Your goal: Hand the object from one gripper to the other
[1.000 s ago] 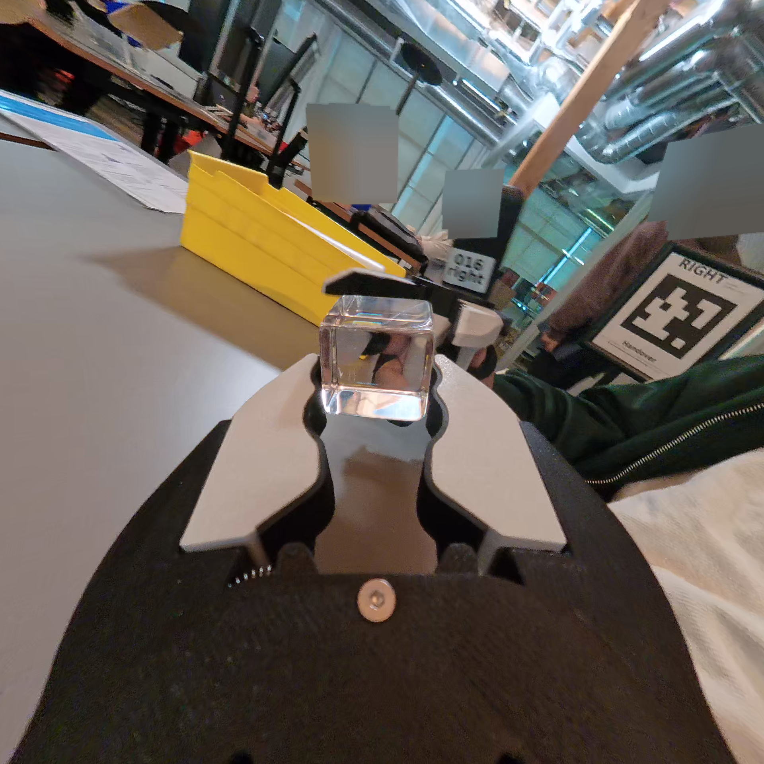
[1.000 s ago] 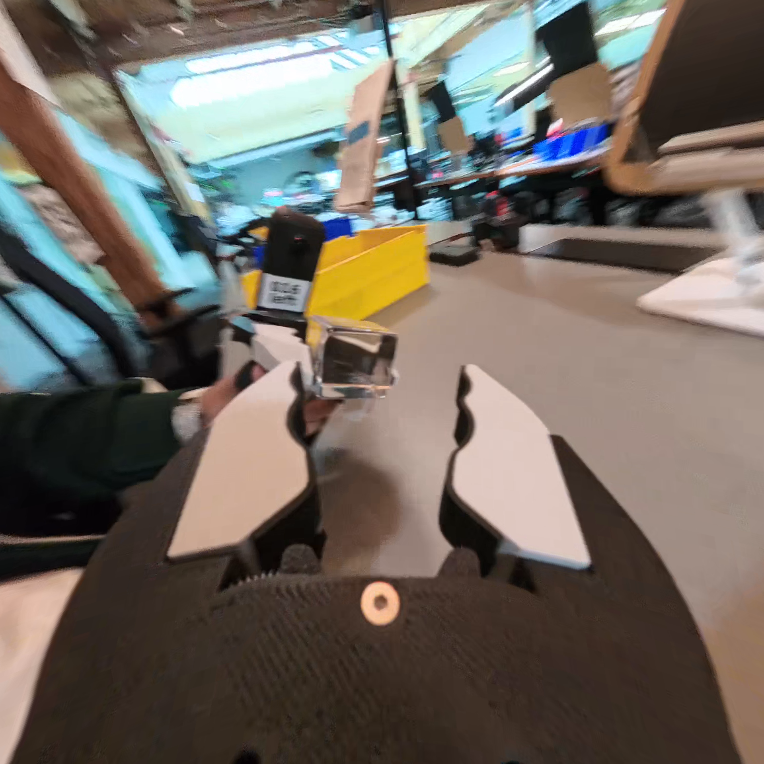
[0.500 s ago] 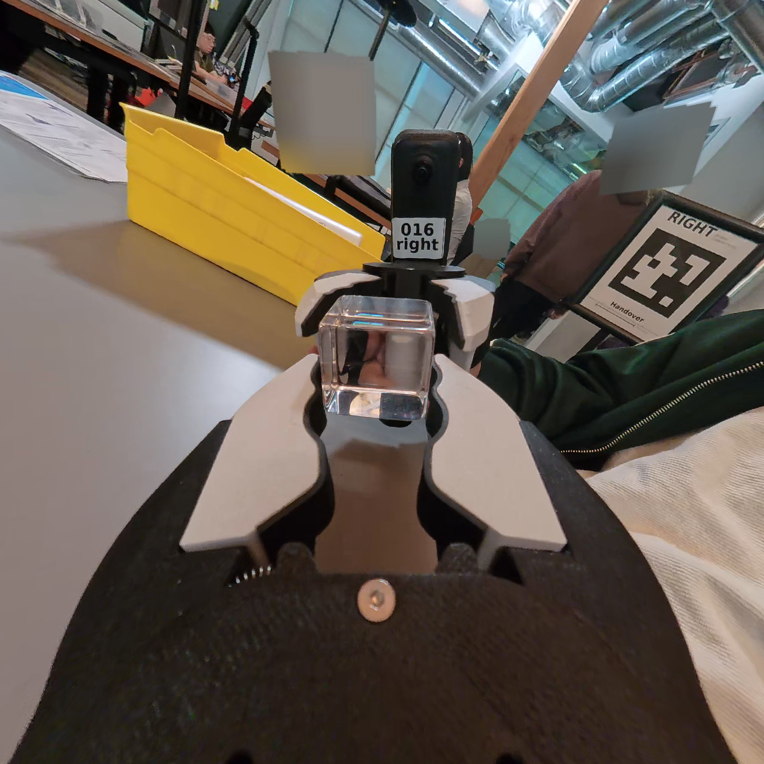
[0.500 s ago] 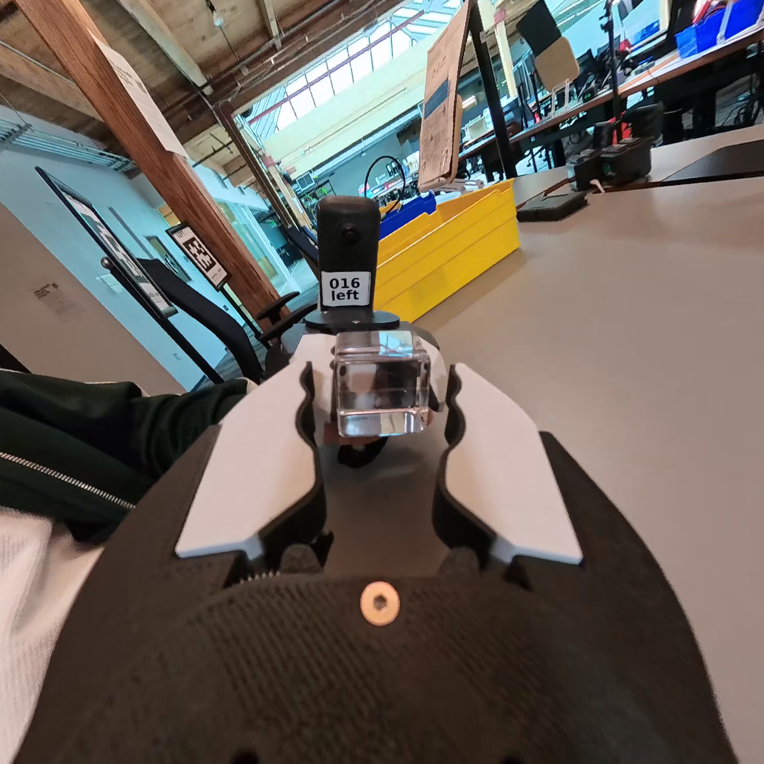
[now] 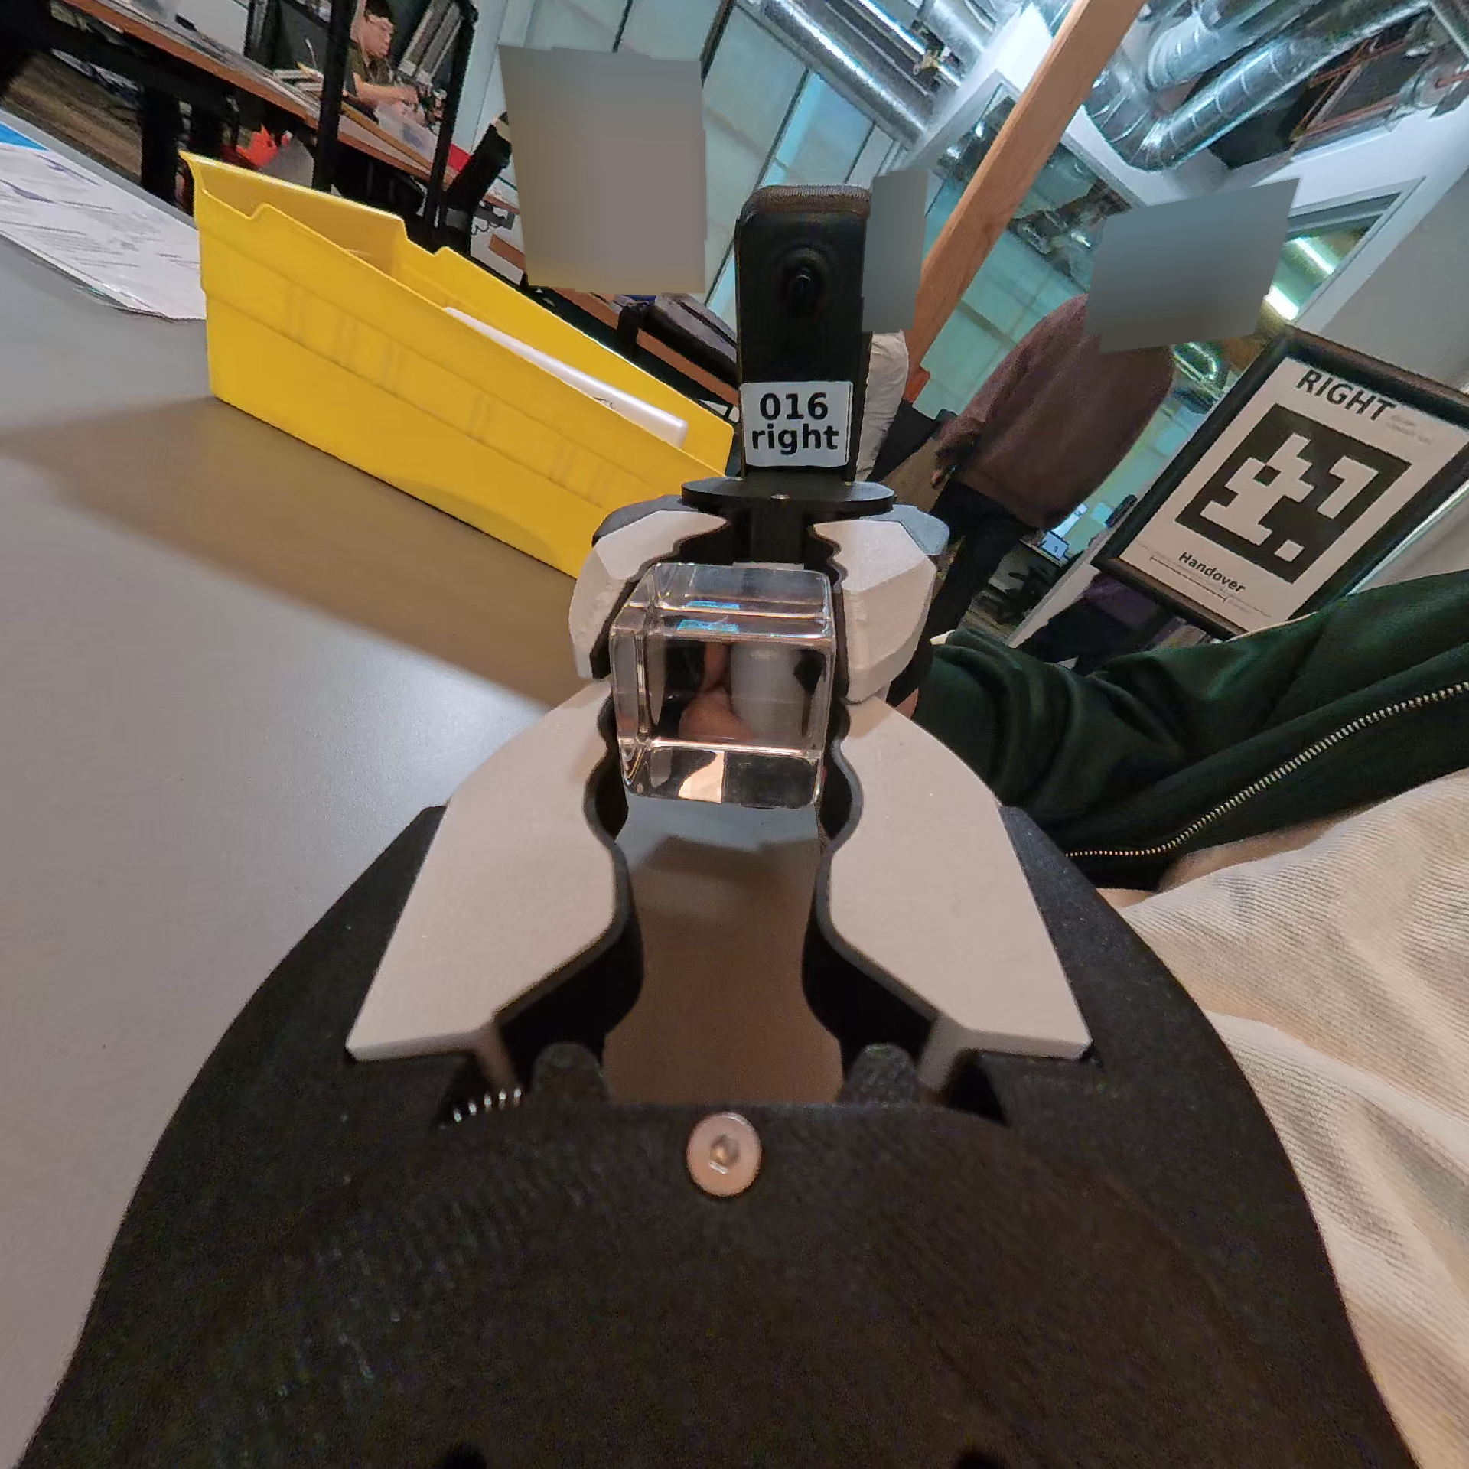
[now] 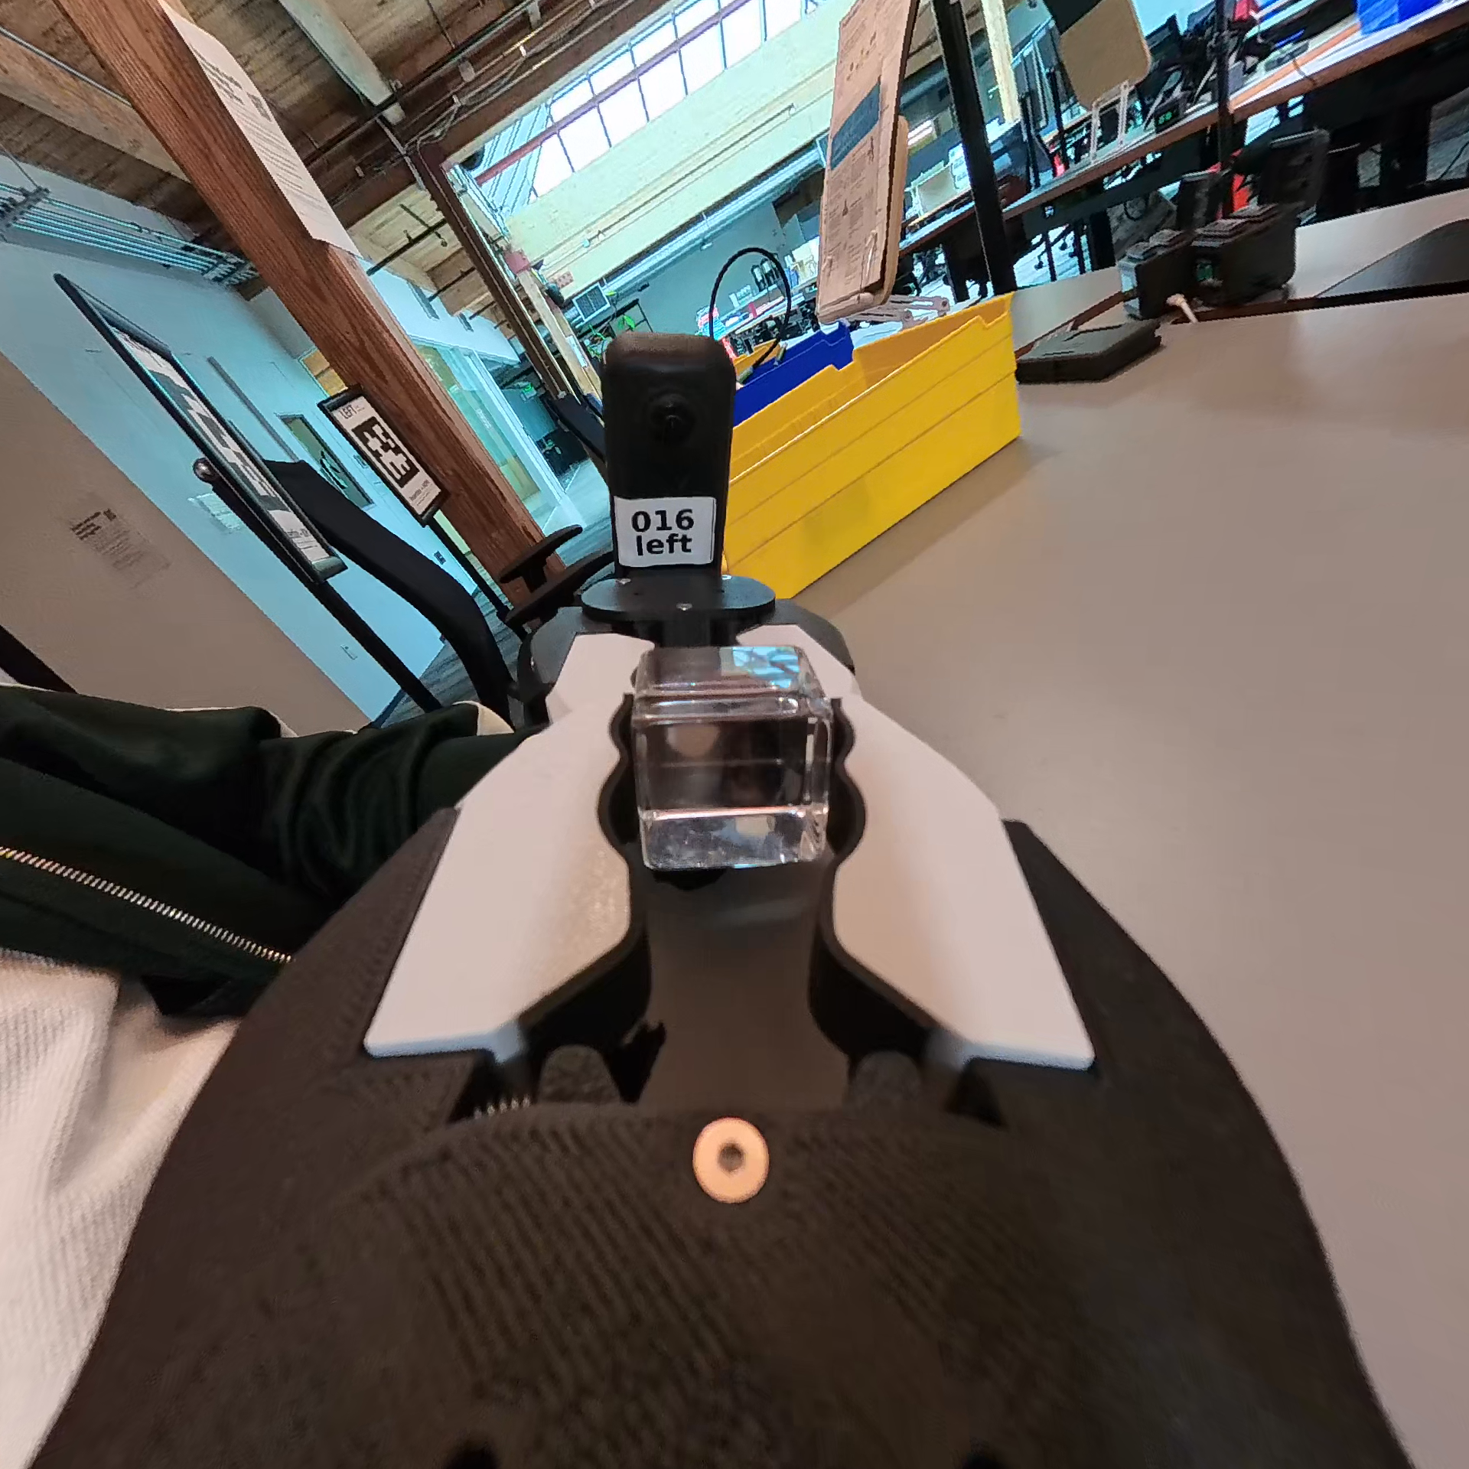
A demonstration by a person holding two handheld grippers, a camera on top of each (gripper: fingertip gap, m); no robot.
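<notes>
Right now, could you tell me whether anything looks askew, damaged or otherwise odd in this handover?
Nothing stands out. The clear cube sits level and looks intact, pinched between the left gripper and the right gripper, which meet it squarely from opposite ends above the grey table.

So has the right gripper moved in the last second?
Yes. The right gripper swung in toward the cube, away from the yellow bin side, and its jaws, wide open before, now sit against the cube's sides.
</notes>
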